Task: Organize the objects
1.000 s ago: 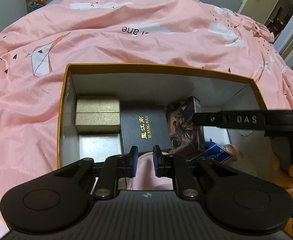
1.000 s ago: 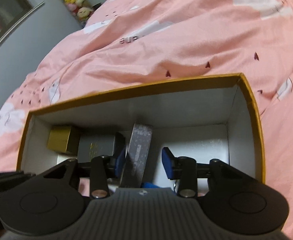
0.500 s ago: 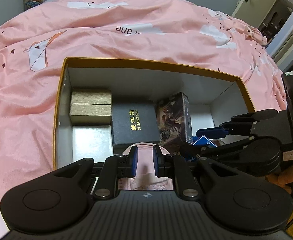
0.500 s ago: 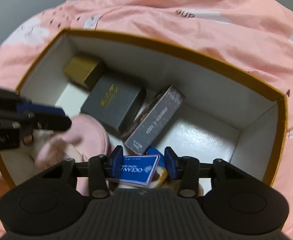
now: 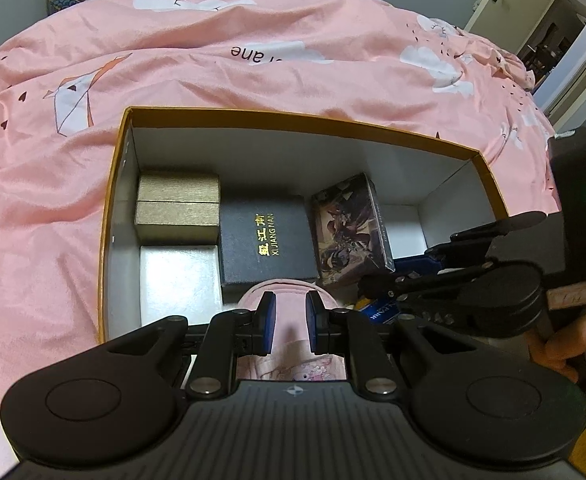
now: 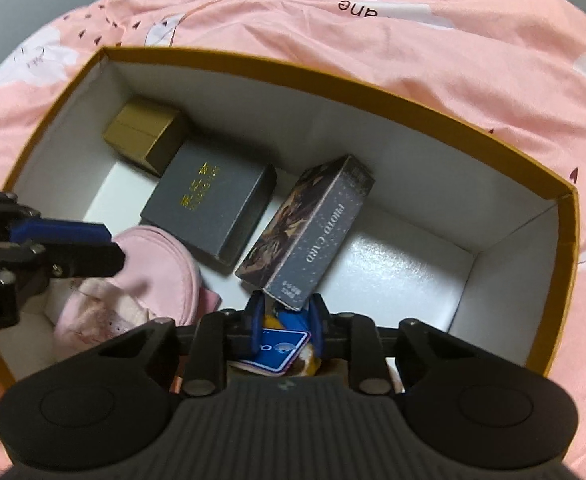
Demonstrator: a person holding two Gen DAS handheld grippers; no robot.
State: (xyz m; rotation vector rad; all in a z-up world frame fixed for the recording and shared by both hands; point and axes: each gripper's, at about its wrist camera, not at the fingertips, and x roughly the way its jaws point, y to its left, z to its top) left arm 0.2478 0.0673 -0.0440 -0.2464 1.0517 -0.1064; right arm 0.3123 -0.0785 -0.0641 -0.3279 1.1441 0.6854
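Your right claw [image 6: 284,320] straddles the blue packet [image 6: 275,354], grip unclear; your left claw [image 5: 289,320], parted, hovers over the pink pouch [image 5: 289,300].

L hand-held gripper [image 5: 289,322] jaws apart; R hand-held gripper [image 6: 286,322] jaws apart, angled down.

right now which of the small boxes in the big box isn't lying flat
The photo card box: it is tipped, leaning toward the dark grey box; that one and the gold box lie flat.

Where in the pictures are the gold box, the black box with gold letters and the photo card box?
gold box [image 5: 178,209], left wrist view, on its front face.
black box [image 5: 267,238], left wrist view, on its lid near the gold letters.
photo card box [image 6: 321,236], right wrist view, on its printed side.
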